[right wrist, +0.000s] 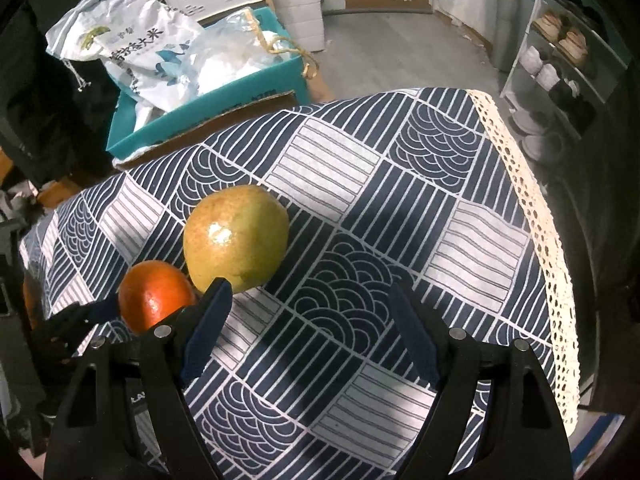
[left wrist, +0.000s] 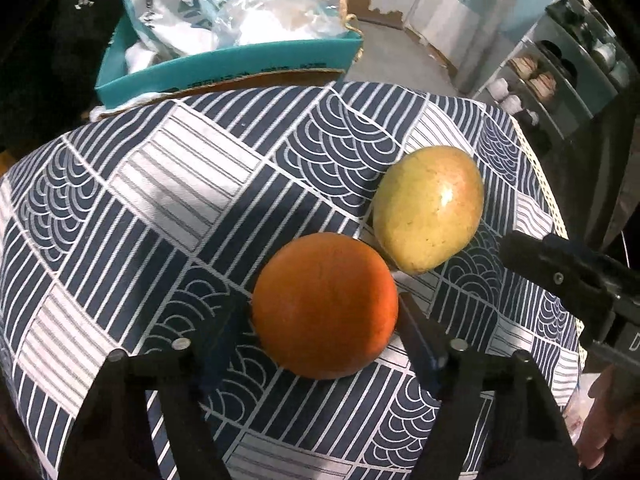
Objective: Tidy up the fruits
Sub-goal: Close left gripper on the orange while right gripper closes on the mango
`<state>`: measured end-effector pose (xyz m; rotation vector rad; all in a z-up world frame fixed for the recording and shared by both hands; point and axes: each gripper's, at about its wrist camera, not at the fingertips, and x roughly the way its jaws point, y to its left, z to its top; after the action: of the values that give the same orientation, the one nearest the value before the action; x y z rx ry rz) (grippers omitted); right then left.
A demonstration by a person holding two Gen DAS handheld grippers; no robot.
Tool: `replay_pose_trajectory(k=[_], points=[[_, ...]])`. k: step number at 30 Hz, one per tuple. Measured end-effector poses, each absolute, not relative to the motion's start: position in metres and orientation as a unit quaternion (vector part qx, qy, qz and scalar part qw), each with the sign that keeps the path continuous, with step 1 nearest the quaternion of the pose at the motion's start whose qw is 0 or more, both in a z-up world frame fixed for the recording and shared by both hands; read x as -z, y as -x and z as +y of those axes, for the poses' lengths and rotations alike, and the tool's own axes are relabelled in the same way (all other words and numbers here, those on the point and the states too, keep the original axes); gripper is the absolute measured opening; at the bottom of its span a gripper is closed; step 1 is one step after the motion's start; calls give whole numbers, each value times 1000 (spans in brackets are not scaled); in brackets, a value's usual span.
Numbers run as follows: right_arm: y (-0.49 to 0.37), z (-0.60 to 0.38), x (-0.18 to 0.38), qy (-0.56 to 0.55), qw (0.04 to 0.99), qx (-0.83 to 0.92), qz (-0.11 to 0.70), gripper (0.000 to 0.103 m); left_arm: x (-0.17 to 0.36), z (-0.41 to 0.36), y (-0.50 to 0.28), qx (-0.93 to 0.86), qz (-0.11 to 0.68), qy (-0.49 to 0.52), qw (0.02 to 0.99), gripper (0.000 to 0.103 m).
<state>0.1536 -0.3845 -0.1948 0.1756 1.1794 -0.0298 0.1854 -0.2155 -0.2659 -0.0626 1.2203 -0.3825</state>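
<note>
An orange (left wrist: pixel 324 304) and a yellow-green fruit (left wrist: pixel 428 208) lie side by side, almost touching, on a navy-and-white patterned tablecloth (left wrist: pixel 160 200). My left gripper (left wrist: pixel 324 320) points steeply down with the orange between its fingers, and both pads rest against the orange's sides. In the right wrist view my right gripper (right wrist: pixel 310 292) stands open over bare cloth. The yellow-green fruit (right wrist: pixel 236 236) is just beyond its left finger (right wrist: pixel 208 320), with the orange (right wrist: pixel 156 296) further left. Nothing is between the right gripper's fingers.
A teal cardboard box (left wrist: pixel 224 64) with white and clear plastic bags stands past the table's far edge. A lace trim (right wrist: pixel 536 216) marks the cloth's right edge, and a shoe rack (right wrist: pixel 560 60) stands beyond it. A person's hand (left wrist: pixel 608 408) shows at lower right.
</note>
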Motion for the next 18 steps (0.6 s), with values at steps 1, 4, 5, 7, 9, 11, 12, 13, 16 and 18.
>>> replay_pose_trajectory(k=[1,4,5,7,9,11,12,13,16,18], points=[[-154,-384,195,-82,827,13,556,81,266,-216,-186,188,569,30,800,68],[-157,-380,197,-82,826,7,558,81,265,-216,-185,191,567,26,801,68],[-159,-379,198,-83,825,4,559,81,265,-215,-185,189,565,25,802,67],[-161,-375,199,-85,825,-2,559,81,263,-211,-184,173,560,17,810,67],[-165,-370,199,-80,825,-9,560,81,261,-203,-184,160,557,17,815,67],[-169,-365,199,-75,825,-12,560,81,261,-195,-187,154,557,20,816,67],[-172,-362,200,-76,825,-17,560,81,261,-190,-188,151,557,18,817,67],[-174,-361,202,-78,823,-20,562,81,261,-187,-188,146,555,15,819,67],[-183,-355,206,-81,823,-24,562,81,259,-173,-189,136,551,11,823,67],[-188,-353,212,-83,819,-23,568,81,258,-163,-190,130,552,16,823,67]])
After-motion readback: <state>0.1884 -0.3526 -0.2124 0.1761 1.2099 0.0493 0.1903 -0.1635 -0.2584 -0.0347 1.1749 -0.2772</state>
